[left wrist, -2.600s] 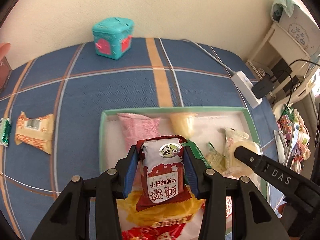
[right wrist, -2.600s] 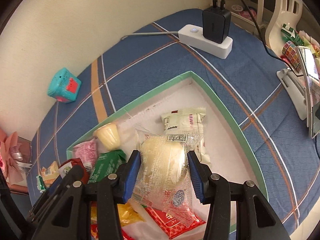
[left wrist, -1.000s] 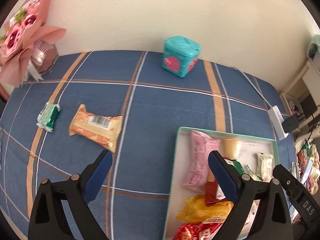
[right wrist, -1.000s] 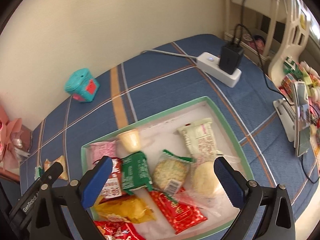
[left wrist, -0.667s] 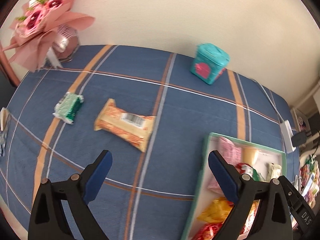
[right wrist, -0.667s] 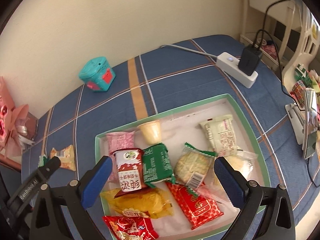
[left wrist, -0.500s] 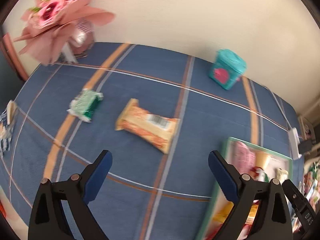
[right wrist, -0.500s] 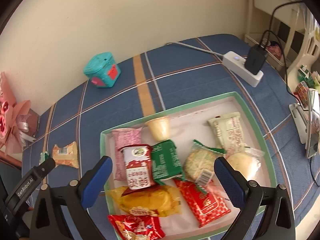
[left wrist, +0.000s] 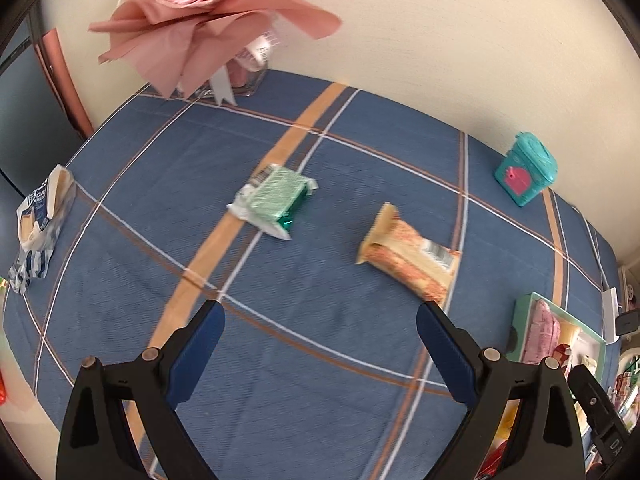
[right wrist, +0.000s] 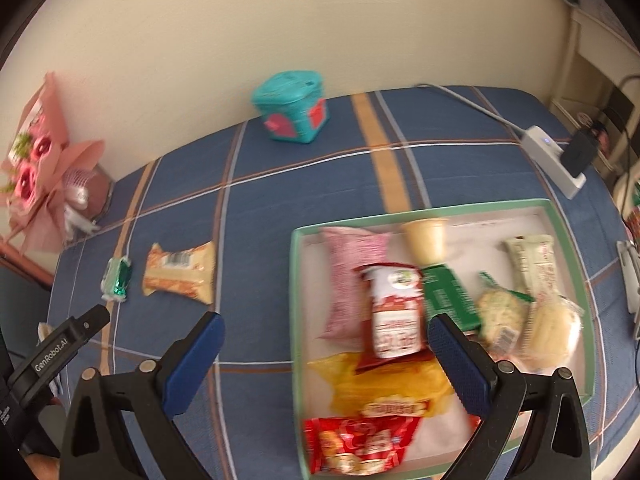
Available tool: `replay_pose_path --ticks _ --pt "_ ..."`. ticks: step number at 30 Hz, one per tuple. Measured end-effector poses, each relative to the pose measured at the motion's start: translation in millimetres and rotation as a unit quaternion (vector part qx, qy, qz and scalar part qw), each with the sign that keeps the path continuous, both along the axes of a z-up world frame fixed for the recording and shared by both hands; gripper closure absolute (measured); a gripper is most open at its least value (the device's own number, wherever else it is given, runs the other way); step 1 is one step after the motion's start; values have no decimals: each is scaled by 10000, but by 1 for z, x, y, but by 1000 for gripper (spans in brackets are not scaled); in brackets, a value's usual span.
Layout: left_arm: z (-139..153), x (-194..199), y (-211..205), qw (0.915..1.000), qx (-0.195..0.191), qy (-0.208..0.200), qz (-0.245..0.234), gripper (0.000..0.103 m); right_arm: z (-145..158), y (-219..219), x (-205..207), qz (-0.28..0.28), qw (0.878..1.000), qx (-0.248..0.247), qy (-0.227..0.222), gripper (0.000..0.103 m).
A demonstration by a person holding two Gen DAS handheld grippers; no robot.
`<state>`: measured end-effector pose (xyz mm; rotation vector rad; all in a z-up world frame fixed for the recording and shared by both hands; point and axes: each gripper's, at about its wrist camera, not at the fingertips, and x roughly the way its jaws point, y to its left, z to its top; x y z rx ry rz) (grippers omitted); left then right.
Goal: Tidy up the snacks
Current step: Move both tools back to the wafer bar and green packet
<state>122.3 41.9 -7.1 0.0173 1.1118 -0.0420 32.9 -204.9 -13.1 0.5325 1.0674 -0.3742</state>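
A green-rimmed white tray (right wrist: 297,320) on the blue plaid cloth holds several snack packets, among them a red-and-white pouch (right wrist: 394,312) and a yellow bag (right wrist: 384,384). Left of the tray lie an orange wafer packet (left wrist: 408,258) (right wrist: 180,268) and a small green packet (left wrist: 274,198) (right wrist: 117,280). A blue-and-white bag (left wrist: 38,216) rests at the cloth's left edge. My left gripper (left wrist: 318,350) hovers open over bare cloth, short of the two loose packets. My right gripper (right wrist: 326,360) is open above the tray's left rim. Neither holds anything.
A pink bouquet in a glass vase (left wrist: 212,20) (right wrist: 44,176) stands at the back left by the wall. A teal box (left wrist: 526,168) (right wrist: 294,106) sits at the back. A white power strip with a black plug (right wrist: 560,160) lies back right, beside shelves.
Both grippers let go of their snacks into the tray and opened. The left gripper swung left toward the loose packets; the right gripper pulled back and shifted left over the tray's edge.
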Motion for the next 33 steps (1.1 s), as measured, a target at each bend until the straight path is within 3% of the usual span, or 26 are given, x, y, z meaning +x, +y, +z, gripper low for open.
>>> replay_pose_path --ticks 8,15,18,22,25,28,33 --pt "1 6 35 9994 -54 23 328 6 -4 46 24 645 9976 -217 134 0" --pt "-3 12 32 9998 -48 135 149 6 -8 65 36 877 9955 -294 209 0" --pt "2 18 33 9999 -79 -67 -46 6 -9 68 42 886 9955 -289 163 0" --pt "-2 35 39 9996 47 -52 -285 6 -10 70 55 896 9958 -166 14 0" --pt "-1 48 48 9987 192 -275 -374 6 -8 74 69 822 9964 -74 -184 0" --pt "-5 63 57 9976 382 -274 -502 6 -13 80 85 676 9965 237 -424 0" --pt "-13 92 68 9984 5 -128 -557 6 -35 91 116 620 9952 666 -352 0"
